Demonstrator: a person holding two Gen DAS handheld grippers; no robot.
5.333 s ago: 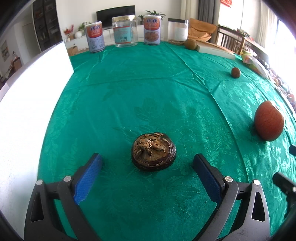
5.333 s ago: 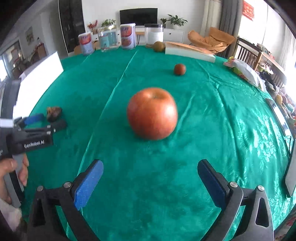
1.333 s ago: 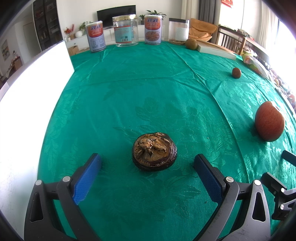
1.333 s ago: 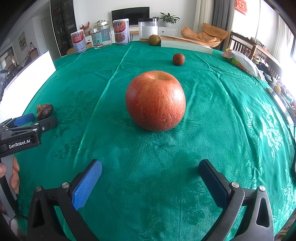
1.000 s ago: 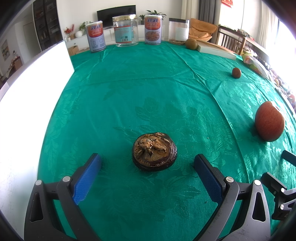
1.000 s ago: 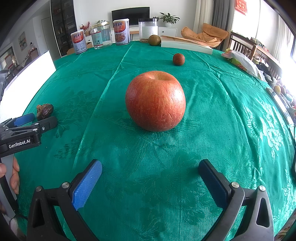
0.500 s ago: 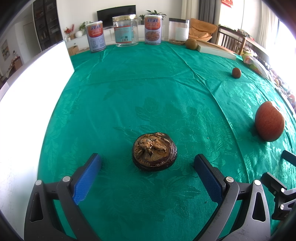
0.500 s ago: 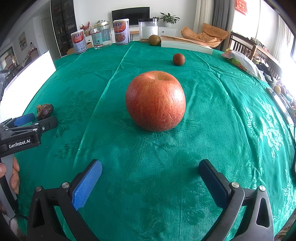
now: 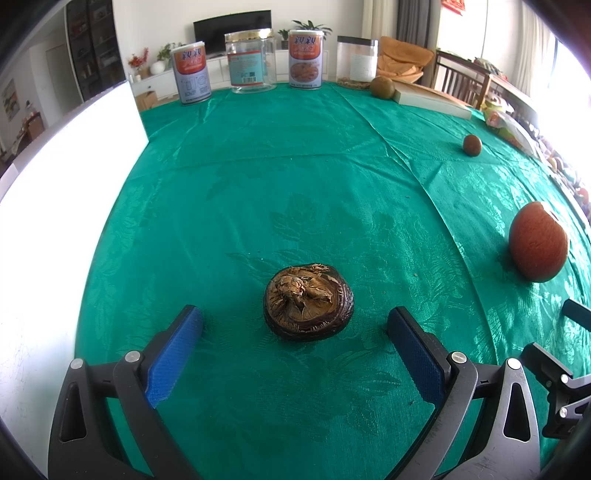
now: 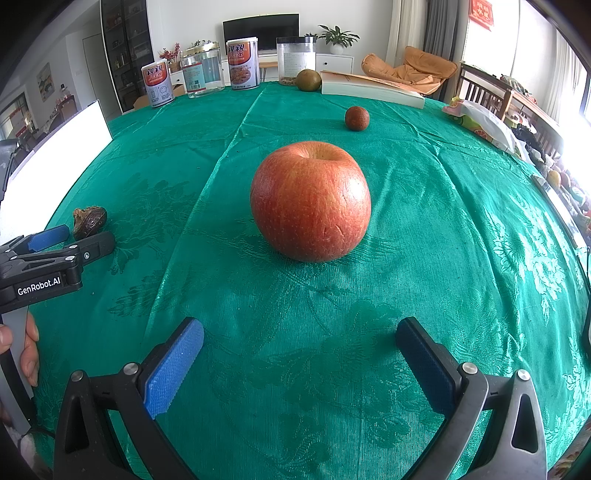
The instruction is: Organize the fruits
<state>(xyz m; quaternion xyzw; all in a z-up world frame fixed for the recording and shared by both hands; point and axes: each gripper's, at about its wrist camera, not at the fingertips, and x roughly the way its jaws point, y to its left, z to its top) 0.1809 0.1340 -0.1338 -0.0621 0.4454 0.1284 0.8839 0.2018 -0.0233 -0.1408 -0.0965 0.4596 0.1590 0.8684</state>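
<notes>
The left gripper [image 9: 295, 332] is hovering low over a green damask tablecloth [image 9: 295, 177], its blue pads spread wide and holding nothing, with a wrinkled brown fruit [image 9: 308, 300] sitting between the tips and touching neither. The right gripper [image 10: 300, 339] is likewise gaping empty, a red apple [image 10: 310, 201] resting just ahead of it. "GenRobot.AI" is showing on the left tool's side in the right wrist view. Farther out, a small brown fruit [image 10: 357, 118] is lying alone, then a greenish round fruit [image 10: 308, 80] beside a book [image 10: 371, 89]. Along the far edge, two cans [image 9: 304, 59] with Chinese characters are flanking a clear jar [image 9: 251, 62]; a television [image 10: 260, 27] is standing behind.
</notes>
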